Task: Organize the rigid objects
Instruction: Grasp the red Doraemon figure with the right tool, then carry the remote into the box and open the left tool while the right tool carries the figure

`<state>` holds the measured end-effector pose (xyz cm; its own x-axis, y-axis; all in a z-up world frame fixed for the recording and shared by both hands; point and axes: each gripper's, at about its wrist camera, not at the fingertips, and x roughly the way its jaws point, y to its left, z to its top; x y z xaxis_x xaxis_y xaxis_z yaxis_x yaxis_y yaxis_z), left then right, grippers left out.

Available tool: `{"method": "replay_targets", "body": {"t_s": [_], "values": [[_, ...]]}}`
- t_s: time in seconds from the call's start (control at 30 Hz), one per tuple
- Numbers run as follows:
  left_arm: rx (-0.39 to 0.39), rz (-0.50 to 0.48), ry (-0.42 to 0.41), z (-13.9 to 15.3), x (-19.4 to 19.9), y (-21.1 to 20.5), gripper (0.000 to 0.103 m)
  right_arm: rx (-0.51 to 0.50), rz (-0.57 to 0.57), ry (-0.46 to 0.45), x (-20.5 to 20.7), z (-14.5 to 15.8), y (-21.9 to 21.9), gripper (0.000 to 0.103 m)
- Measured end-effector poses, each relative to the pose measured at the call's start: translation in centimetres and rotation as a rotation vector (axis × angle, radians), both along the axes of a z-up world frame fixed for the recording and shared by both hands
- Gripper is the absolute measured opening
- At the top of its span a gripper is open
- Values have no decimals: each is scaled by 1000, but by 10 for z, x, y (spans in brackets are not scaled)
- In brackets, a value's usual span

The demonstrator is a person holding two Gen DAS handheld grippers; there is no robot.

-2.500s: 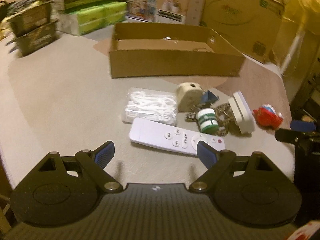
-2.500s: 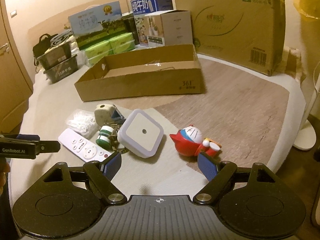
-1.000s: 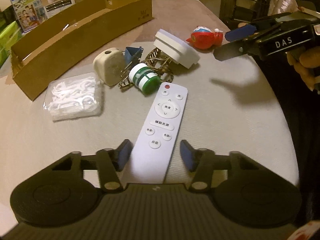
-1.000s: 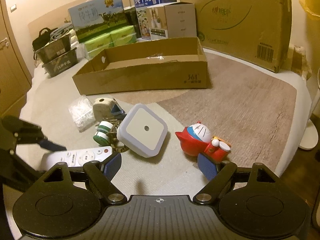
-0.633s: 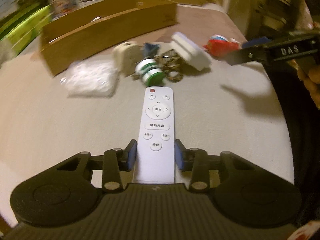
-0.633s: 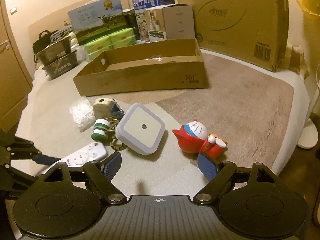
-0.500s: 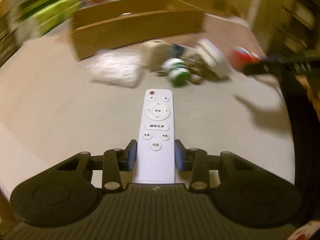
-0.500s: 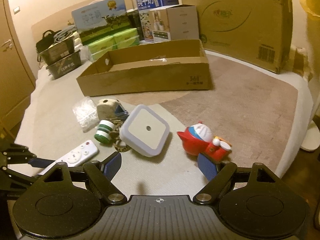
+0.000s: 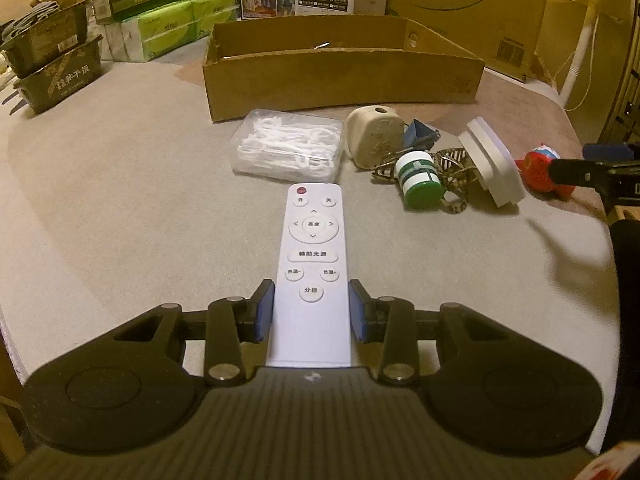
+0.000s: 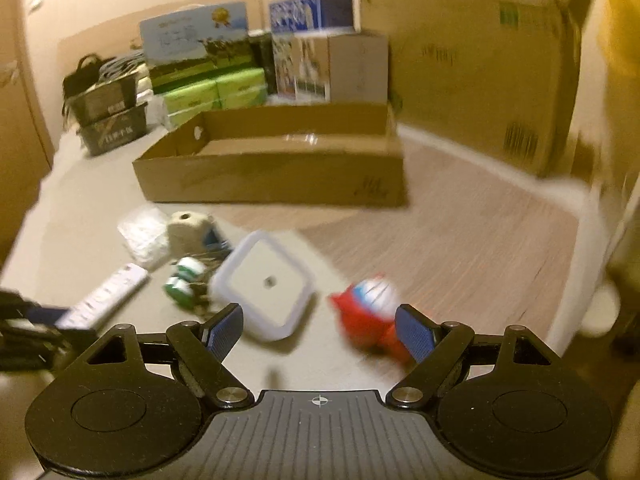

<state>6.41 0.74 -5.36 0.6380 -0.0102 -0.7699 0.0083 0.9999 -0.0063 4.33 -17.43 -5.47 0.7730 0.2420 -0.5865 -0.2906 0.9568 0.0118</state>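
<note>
Remote control (image 9: pixel 313 264), white, sits lengthwise between my left tool's (image 9: pixel 312 312) blue pads (image 9: pixel 264 310), its red button end pointing away toward the far side. The jaws have just been closing and now pinch the remote's near end from both sides; the rest of it lies over the beige worktop (image 9: pixel 120 220). Just beyond its far tip is a clear bag of white floss picks (image 9: pixel 290 150). To the right of that I see a cream rounded plug-like block (image 9: pixel 374 136), a small blue piece (image 9: pixel 420 134) touching it, a green-and-white spool (image 9: pixel 418 180) lying on its side over some brownish patterned clips (image 9: pixel 452 184), and a white square night light (image 9: pixel 490 160) tilted on edge. A red and white toy figure (image 9: pixel 540 168) is at the far right, near my other tool. An open shallow cardboard box (image 9: pixel 340 72) stands across the far side, behind the loose things.

From the right wrist the picture is blurred. My right tool (image 10: pixel 320 334) is spread wide with nothing between its pads, hovering near the square light (image 10: pixel 266 284) and the red toy (image 10: pixel 370 312). The remote (image 10: pixel 108 294) shows at the left, its near end in the left tool.
</note>
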Motion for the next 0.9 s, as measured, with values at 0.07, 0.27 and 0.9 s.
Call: {"method": "replay_targets", "body": {"t_s": [0.07,0.27,0.9], "values": [[6,3,-2,-1,2,-2,35,-68,25,11,11,-6,-5,83],[11,8,3,-1,4,-3,36,-258,176,32,39,-32,-6,75],[62,-8,18,1,4,-8,35,-111,147,92,15,-21,3,46]]}}
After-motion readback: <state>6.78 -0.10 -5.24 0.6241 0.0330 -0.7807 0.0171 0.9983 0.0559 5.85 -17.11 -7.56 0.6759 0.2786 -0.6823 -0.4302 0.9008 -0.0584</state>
